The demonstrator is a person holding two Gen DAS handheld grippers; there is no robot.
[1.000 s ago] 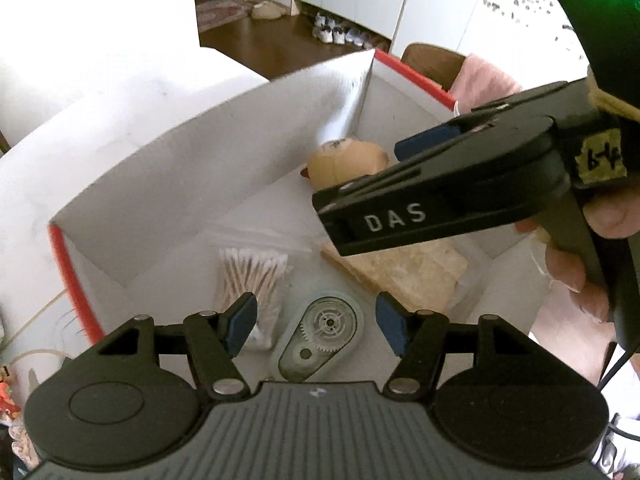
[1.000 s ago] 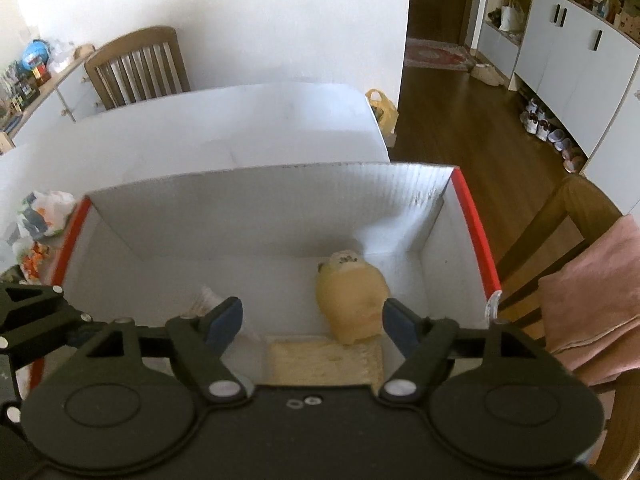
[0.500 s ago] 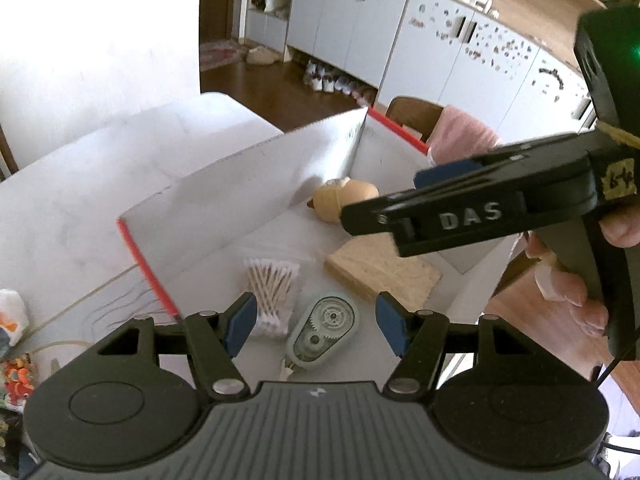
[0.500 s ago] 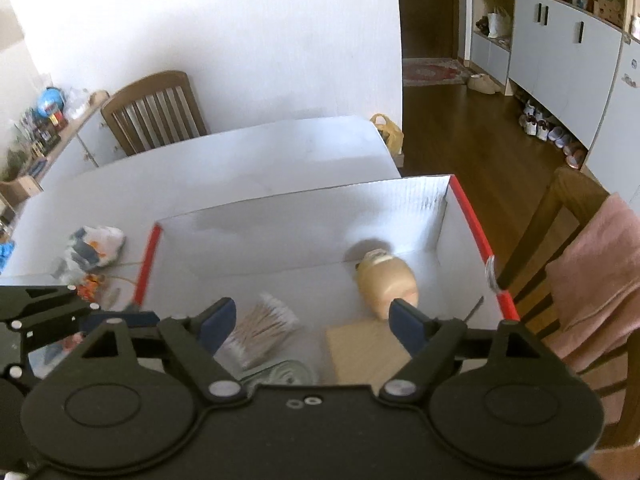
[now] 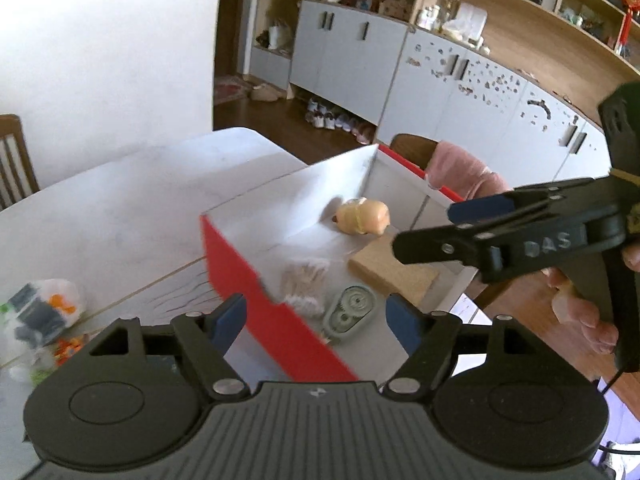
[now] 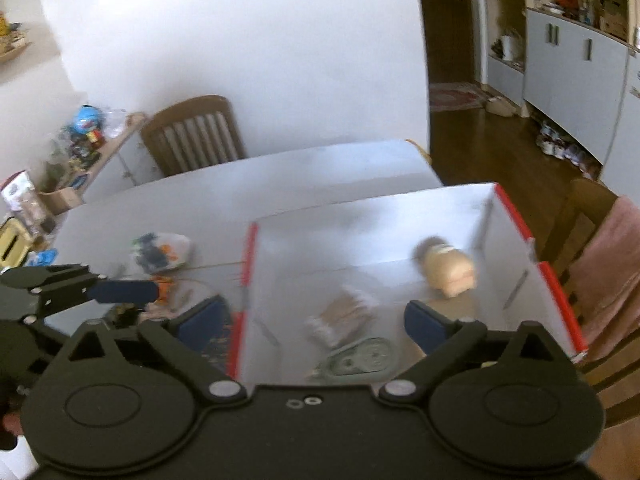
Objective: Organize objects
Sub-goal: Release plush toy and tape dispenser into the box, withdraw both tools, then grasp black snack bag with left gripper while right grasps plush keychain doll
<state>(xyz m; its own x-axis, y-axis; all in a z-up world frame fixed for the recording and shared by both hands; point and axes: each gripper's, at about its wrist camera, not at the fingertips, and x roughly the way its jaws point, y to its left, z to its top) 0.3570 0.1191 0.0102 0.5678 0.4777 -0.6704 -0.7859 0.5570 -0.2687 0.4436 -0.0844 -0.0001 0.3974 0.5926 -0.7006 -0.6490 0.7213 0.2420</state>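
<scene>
A white box with red outer walls [image 5: 256, 292] [image 6: 556, 292] stands on the white table. Inside lie a tan plush toy [image 5: 362, 216] [image 6: 450, 270], a pack of cotton swabs [image 5: 302, 280] [image 6: 344, 312], a green correction-tape dispenser [image 5: 348, 314] [image 6: 360, 356] and a tan sponge block [image 5: 390, 274]. My left gripper [image 5: 316, 318] is open and empty, above the box's near left wall. My right gripper [image 6: 312, 320] is open and empty, above the box's near side; it also shows in the left wrist view [image 5: 452, 224].
A plastic bag of small items [image 5: 38, 312] [image 6: 160, 252] lies on the table [image 5: 120, 200] left of the box. A wooden chair [image 6: 196, 136] stands behind the table. Another chair with a pink cloth [image 6: 608, 264] is right of the box. Cabinets [image 5: 460, 92] line the far wall.
Both grippers have risen and pulled back from inside the box; more of the table and room shows. Both stayed open. The objects in the box have not moved.
</scene>
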